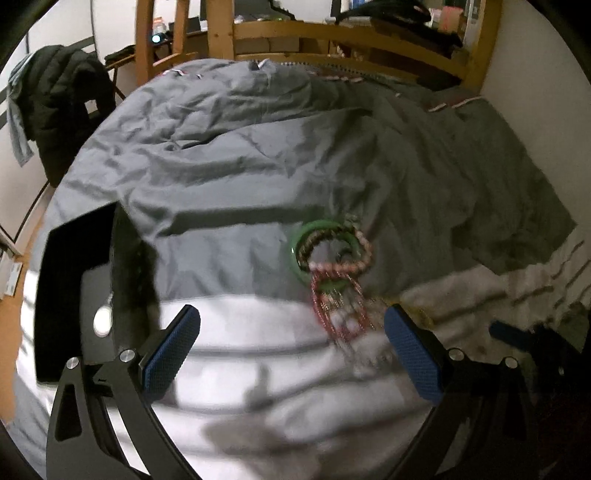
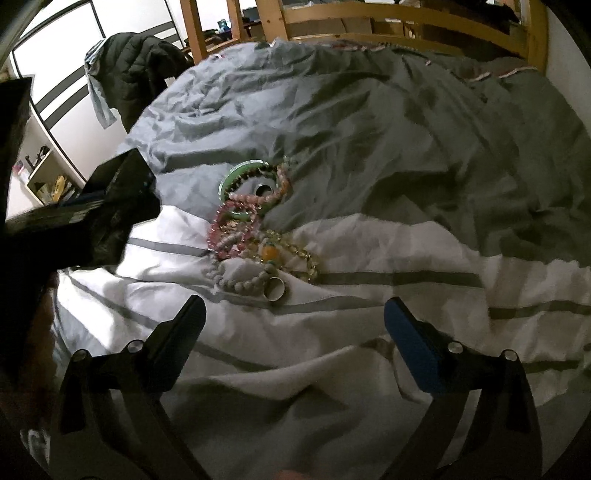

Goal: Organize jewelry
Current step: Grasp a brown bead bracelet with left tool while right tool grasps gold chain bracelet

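A tangled pile of jewelry (image 2: 255,221) lies on the bed where the grey duvet meets a white striped sheet. It holds a green bangle (image 2: 240,173), pink bead bracelets (image 2: 229,236), a grey bead strand (image 2: 240,282), an amber bead (image 2: 269,253) and a silver ring (image 2: 274,288) at its near edge. My right gripper (image 2: 295,321) is open just short of the ring, holding nothing. In the blurred left wrist view the green bangle (image 1: 306,251) and red bead strands (image 1: 340,314) sit ahead of my open, empty left gripper (image 1: 291,332). An open black box (image 1: 74,277) lies to the left.
The black box (image 2: 110,206) rests on the bed's left side, a small white item (image 1: 102,321) inside it. A wooden bed frame (image 1: 332,33) runs across the far end. A dark jacket (image 1: 62,107) hangs at the far left. A white wall (image 1: 535,110) borders the right.
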`<state>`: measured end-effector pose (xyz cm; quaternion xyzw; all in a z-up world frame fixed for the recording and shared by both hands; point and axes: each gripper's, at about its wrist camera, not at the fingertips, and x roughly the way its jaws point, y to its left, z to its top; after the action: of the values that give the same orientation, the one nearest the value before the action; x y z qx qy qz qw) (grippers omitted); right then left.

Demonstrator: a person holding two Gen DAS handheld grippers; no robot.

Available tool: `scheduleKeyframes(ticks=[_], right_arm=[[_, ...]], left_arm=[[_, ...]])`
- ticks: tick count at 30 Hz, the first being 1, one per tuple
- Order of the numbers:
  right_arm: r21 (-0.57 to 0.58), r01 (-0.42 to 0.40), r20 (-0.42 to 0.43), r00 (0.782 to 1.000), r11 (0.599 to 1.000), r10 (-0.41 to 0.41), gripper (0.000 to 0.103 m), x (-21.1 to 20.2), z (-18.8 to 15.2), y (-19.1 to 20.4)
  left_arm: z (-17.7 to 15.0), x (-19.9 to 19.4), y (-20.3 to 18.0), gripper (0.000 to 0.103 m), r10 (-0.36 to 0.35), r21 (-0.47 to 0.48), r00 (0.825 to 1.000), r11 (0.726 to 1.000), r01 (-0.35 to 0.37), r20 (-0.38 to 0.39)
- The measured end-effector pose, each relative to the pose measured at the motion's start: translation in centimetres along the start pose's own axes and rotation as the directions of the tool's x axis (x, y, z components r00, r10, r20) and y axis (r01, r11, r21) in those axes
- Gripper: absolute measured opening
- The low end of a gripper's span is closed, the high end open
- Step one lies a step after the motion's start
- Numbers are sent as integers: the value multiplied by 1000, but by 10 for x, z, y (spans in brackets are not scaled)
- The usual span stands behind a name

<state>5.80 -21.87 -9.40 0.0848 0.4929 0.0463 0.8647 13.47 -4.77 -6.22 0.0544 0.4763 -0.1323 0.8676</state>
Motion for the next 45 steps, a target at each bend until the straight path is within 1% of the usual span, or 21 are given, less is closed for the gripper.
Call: scheduleKeyframes(ticks=[1, 3, 6, 9, 11, 12, 13, 14, 16, 17, 19, 20, 22, 23, 26, 27, 28, 33, 36, 39, 45], right_arm=[[1, -6, -4, 1000, 1000, 6, 94, 4, 1, 0], [0, -13, -9, 1000, 1000, 13, 84, 13, 5, 1], [-6, -34, 3, 999, 999, 34, 76, 24, 15, 4], [-13, -42, -1, 999, 999, 42, 73, 40, 25, 8], [-12, -53, -18, 998, 999, 53, 71, 52, 26, 9], [-13, -56, -26, 998, 998, 55, 70, 57, 24, 9], [-23, -51, -36, 998, 998, 50, 69, 62, 20, 9], [-32, -42, -42, 998, 999, 40, 65, 65, 19, 9], [-38, -30, -45, 999, 999, 29, 58, 70, 18, 8], [-39, -23, -42, 999, 999, 22, 52, 71, 18, 7], [-51, -12, -29, 1000, 999, 11, 41, 70, 17, 8], [-54, -18, -20, 1000, 998, 17, 37, 69, 17, 9], [-57, -23, 5, 1000, 998, 23, 26, 64, 17, 9], [-56, -30, 22, 999, 998, 31, 20, 59, 17, 8], [-43, -43, 67, 997, 998, 46, 11, 47, 20, 5], [-34, -44, 81, 996, 998, 46, 10, 44, 21, 4], [-24, -46, 94, 994, 999, 48, 10, 40, 22, 2], [23, -92, 151, 985, 995, 88, 9, 22, 24, -7], [42, -110, 184, 978, 993, 100, 9, 10, 26, -12], [53, -127, 215, 970, 990, 113, 9, -2, 23, -16], [68, -160, 255, 957, 985, 138, 9, -17, 29, -25]], left_arm=[[7, 13, 1, 98, -10, 0, 1000, 1000, 10, -10], [16, 31, 2, 98, -29, -3, 999, 1000, 29, -27], [24, 50, -2, 98, -31, 17, 999, 999, 32, -30], [29, 65, -10, 98, -21, 63, 1000, 998, 22, -7], [31, 77, -9, 98, -43, 60, 999, 997, 43, 0], [29, 86, -8, 94, -54, 53, 998, 997, 54, -13], [28, 91, -7, 76, -67, 53, 997, 996, 69, -31], [26, 96, -9, 69, -75, 58, 996, 995, 78, -54], [25, 104, -11, 55, -46, 76, 997, 996, 52, -69], [25, 105, -11, 52, -44, 82, 997, 995, 49, -66], [28, 105, -9, 36, -41, 70, 997, 997, 46, -60], [28, 105, -8, 35, -51, 65, 997, 996, 54, -58], [32, 103, -3, 25, -63, 40, 997, 997, 65, -49], [33, 101, 1, 24, -78, 23, 996, 997, 80, -48], [37, 95, 6, 16, -85, 9, 996, 996, 86, -32], [38, 92, 6, 8, -94, 7, 995, 996, 94, -23], [37, 87, 4, 6, -101, 5, 995, 995, 101, -17], [39, 64, -1, 6, -116, 7, 993, 993, 116, 23], [29, 54, -2, 6, -114, 6, 993, 994, 113, 27], [26, 55, -6, 6, -98, 29, 995, 995, 97, 24], [29, 73, -17, 8, -114, 72, 993, 991, 112, 19]])
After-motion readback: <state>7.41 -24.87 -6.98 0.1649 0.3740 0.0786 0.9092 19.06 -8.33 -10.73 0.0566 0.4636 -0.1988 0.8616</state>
